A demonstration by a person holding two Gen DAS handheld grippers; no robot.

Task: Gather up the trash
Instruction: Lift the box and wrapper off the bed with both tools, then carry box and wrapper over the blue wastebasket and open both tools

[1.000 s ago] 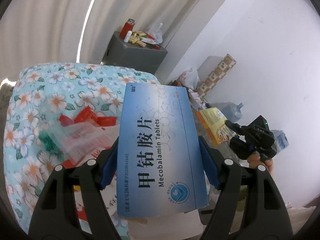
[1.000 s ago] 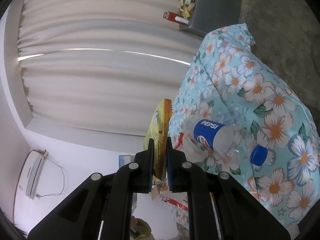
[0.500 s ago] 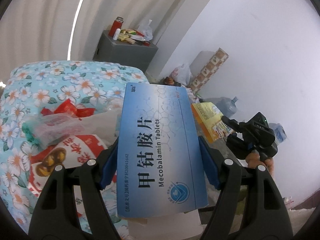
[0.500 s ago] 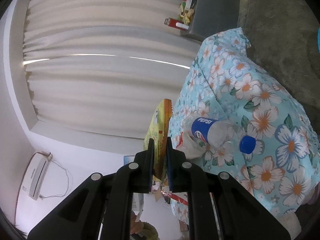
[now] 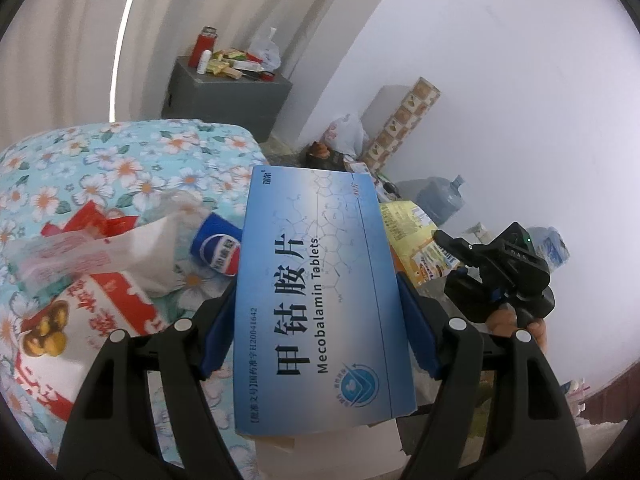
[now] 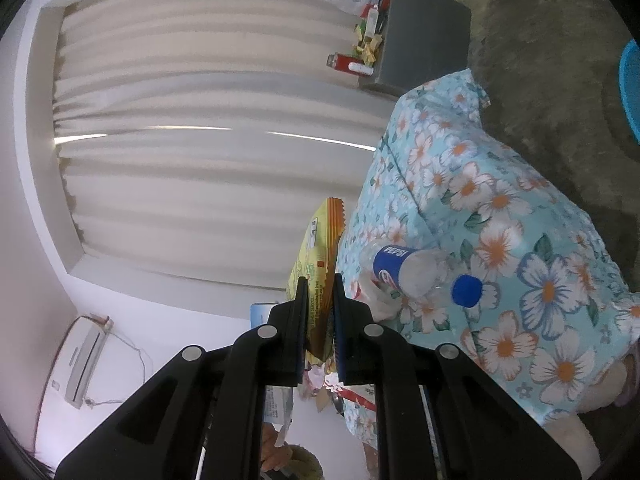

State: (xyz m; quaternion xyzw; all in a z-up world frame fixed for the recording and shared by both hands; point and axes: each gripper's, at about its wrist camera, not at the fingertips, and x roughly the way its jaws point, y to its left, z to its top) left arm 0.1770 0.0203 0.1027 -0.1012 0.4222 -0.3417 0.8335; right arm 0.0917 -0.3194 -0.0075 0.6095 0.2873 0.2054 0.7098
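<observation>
My left gripper (image 5: 320, 308) is shut on a blue Mecobalamin tablet box (image 5: 320, 300), held flat above the edge of the floral-covered table (image 5: 120, 160). My right gripper (image 6: 320, 292) is shut on a yellow snack wrapper (image 6: 320, 248); it also shows in the left wrist view (image 5: 496, 276) with the wrapper (image 5: 416, 240) sticking out of it. On the cloth lie a Pepsi bottle (image 6: 408, 272) with a blue cap, a white plastic bag (image 5: 132, 252) and red-and-white wrappers (image 5: 80, 320).
A grey cabinet (image 5: 224, 96) with a red flask and small clutter stands by the curtain. Against the white wall are a plastic bag (image 5: 344, 136), a patterned carton (image 5: 404, 120) and a water jug (image 5: 440, 196). A blue basin rim (image 6: 630, 84) lies on the floor.
Both grippers have swung right, away from the table, keeping their loads. In the left wrist view the trash pile slid left and the Pepsi bottle came into sight.
</observation>
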